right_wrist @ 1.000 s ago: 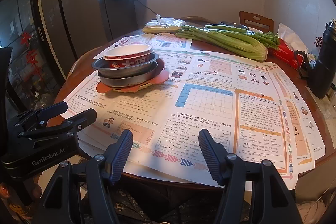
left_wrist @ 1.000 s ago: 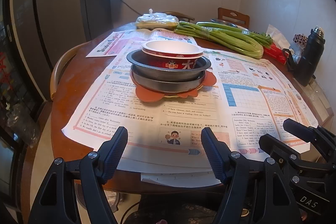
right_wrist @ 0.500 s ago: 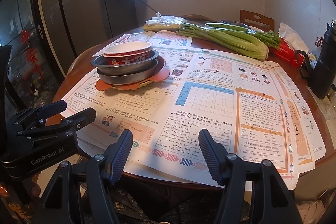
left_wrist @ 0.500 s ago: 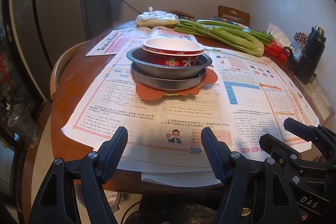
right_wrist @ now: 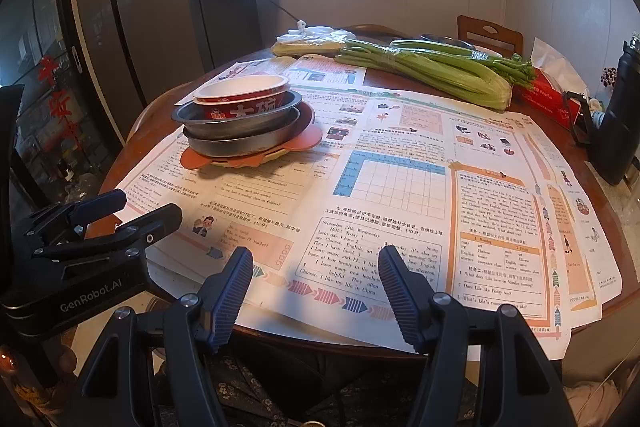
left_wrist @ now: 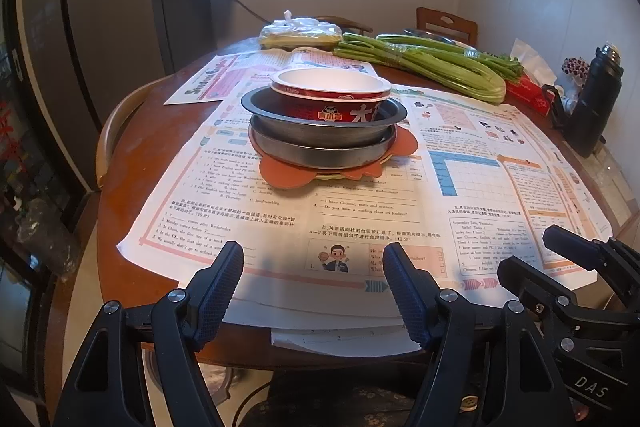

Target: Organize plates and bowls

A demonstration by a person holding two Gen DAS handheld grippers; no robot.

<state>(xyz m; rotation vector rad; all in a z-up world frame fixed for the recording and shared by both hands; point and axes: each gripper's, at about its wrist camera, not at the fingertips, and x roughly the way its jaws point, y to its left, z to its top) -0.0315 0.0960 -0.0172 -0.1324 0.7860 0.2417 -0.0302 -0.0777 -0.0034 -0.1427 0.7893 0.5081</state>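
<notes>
A red-and-white bowl sits in two stacked metal pans on an orange plate, on newspaper on a round wooden table. The same stack shows in the right wrist view. My left gripper is open and empty at the table's near edge, short of the stack. My right gripper is open and empty over the near edge, to the right of the stack. The left gripper also shows in the right wrist view.
Bundles of green celery and a plastic bag lie at the back. A dark flask and a red tissue box stand at the right. Wooden chairs stand at left and behind.
Both grippers have moved slightly closer to the table; the stack sits a little lower and larger in the views. Jaws stay open.
</notes>
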